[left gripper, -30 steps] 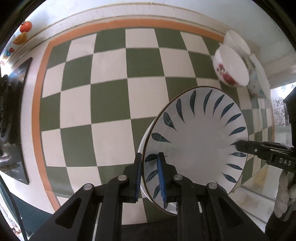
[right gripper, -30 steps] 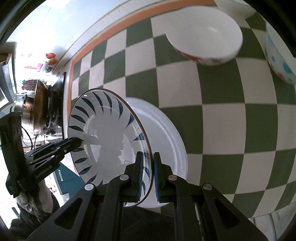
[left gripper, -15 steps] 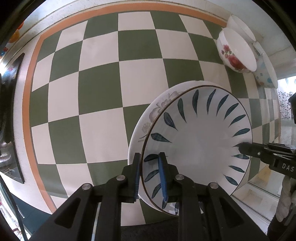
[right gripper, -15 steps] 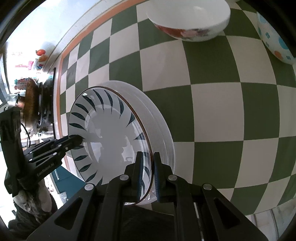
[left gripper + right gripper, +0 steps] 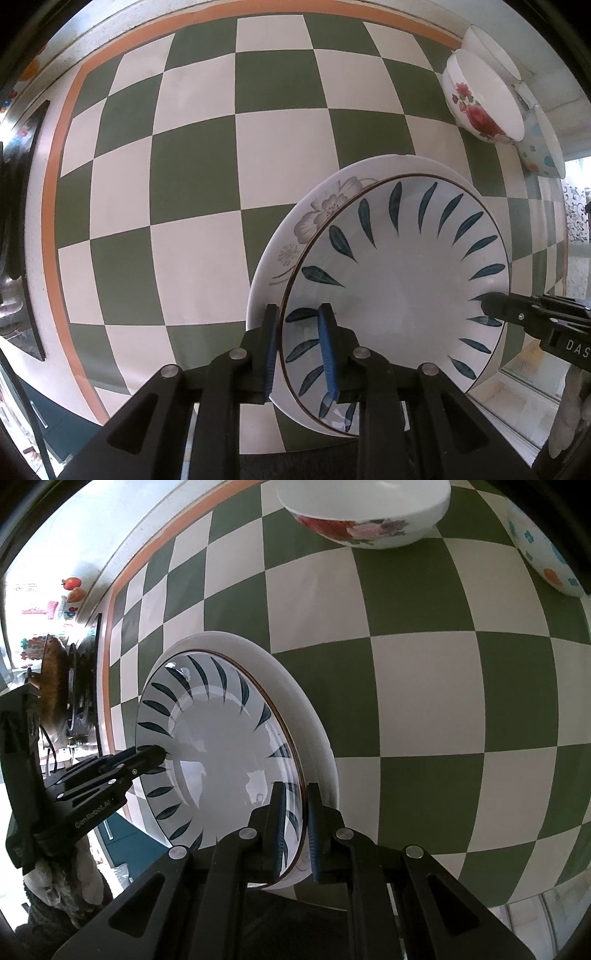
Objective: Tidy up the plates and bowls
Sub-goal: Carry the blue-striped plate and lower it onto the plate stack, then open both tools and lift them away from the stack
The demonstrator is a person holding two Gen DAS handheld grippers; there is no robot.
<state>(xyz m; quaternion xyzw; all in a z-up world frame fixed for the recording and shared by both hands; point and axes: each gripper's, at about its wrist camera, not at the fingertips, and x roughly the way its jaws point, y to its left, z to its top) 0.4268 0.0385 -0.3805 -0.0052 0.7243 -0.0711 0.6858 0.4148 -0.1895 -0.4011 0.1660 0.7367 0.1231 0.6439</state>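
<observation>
1. Both jaws straddle opposite rims of the white leaf-patterned ceramic plate (image 5: 399, 291): my right gripper (image 5: 295, 827) pinching, my left gripper (image 5: 297, 350) just loosening, pads apart.
2. Plate sits stacked on the white flower-printed plate (image 5: 314, 214).
3. Next, I judge: release fully, lift clear.

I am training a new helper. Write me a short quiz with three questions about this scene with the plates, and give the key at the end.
1. What lies directly under the leaf-patterned plate?
A) a flower-patterned plate
B) a saucepan lid
C) only the bare cloth
2. True or false: the right hand-held gripper is shut on the rim of the leaf-patterned plate.
3. Fill in the missing word (touching or apart): the red-flowered bowl and the two plates are ____.

Key: 1 A; 2 true; 3 apart.
</observation>
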